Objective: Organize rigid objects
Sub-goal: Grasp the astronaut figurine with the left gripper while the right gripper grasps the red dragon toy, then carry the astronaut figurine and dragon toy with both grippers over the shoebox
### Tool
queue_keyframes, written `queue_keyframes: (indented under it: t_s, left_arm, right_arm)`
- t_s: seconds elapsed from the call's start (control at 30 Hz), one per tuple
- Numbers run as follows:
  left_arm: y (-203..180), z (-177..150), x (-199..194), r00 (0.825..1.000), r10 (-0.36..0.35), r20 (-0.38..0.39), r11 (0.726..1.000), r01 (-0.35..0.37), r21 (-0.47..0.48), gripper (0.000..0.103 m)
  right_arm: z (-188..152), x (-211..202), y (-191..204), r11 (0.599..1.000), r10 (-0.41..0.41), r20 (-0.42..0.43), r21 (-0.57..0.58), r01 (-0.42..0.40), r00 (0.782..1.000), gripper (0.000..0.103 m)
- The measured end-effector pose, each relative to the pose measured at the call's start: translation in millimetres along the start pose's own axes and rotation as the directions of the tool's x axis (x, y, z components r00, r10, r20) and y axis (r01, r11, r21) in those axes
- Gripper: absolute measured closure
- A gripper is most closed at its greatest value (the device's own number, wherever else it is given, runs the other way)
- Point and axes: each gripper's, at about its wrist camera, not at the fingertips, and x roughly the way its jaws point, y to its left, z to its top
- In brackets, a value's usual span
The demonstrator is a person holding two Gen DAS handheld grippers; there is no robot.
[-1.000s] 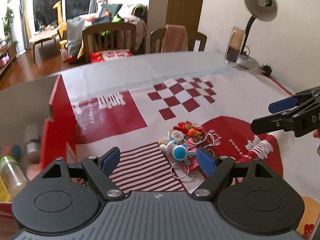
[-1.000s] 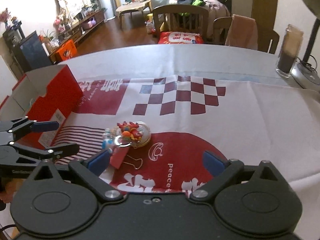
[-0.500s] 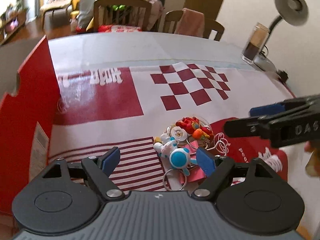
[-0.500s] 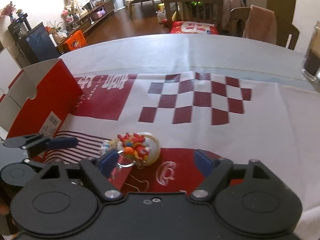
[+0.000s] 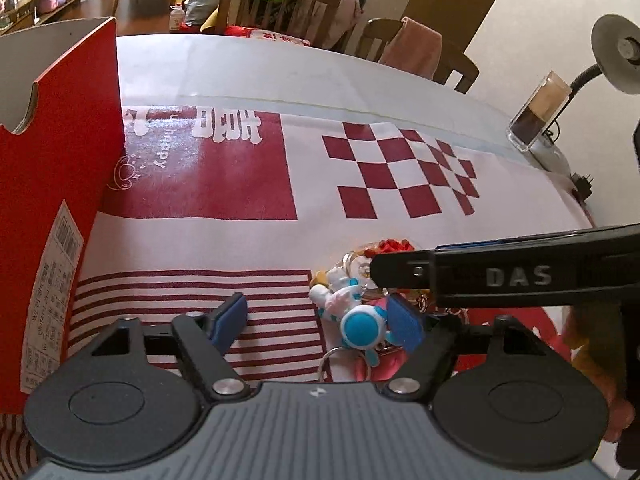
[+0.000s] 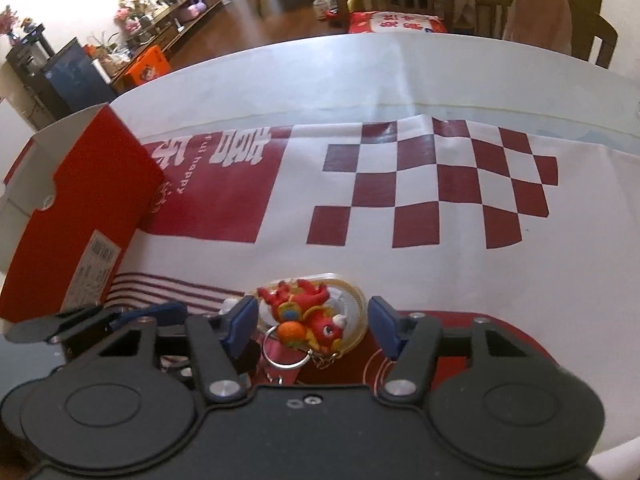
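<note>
Closing on the red dragon keychain [image 6: 306, 316], the right tool [image 6: 312, 324] is not yet gripping. The left tool [image 5: 320, 320] is unclenched too. Tangled rings should be avoided.

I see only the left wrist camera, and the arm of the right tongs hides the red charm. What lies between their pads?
Observer: In the right wrist view, a red dragon charm in a clear case lies there; the jaws of the right tongs have just been closing.
Operator: Do the pads press it?
Observer: Not yet; a gap shows beside the pad on the picture's right.
Operator: Its key ring?
Observer: The key ring lies nearer the camera.
</note>
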Motion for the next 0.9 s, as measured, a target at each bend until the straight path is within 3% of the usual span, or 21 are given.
queue_keyframes:
  t_s: [0.1, 0.2, 0.4, 0.9]
  left_arm:
    - [-2, 1, 1, 1.000, 0.002, -0.001, 1.000, -0.002, -0.007, 0.045]
    - [-8, 1, 2, 0.999, 0.036, -0.002, 0.999, -0.036, 0.026, 0.058]
    - [-6, -1, 1, 0.999, 0.035, 0.008, 0.999, -0.035, 0.025, 0.058]
    - [8, -4, -22, 0.999, 0.037, 0.027, 0.999, -0.037, -0.010, 0.058]
  right_arm:
    - [1, 2, 4, 1.000, -0.013, -0.006, -0.013, 0.013, 1.000, 0.047]
    - [0, 2, 8, 0.998, -0.052, 0.000, -0.042, 0.052, 0.999, 0.058]
    - [-1, -1, -1, 0.999, -0.052, 0.009, -0.014, 0.052, 0.999, 0.070]
    - [-12, -46, -13, 0.998, -0.001, 0.101, 0.069, -0.006, 0.995, 0.071]
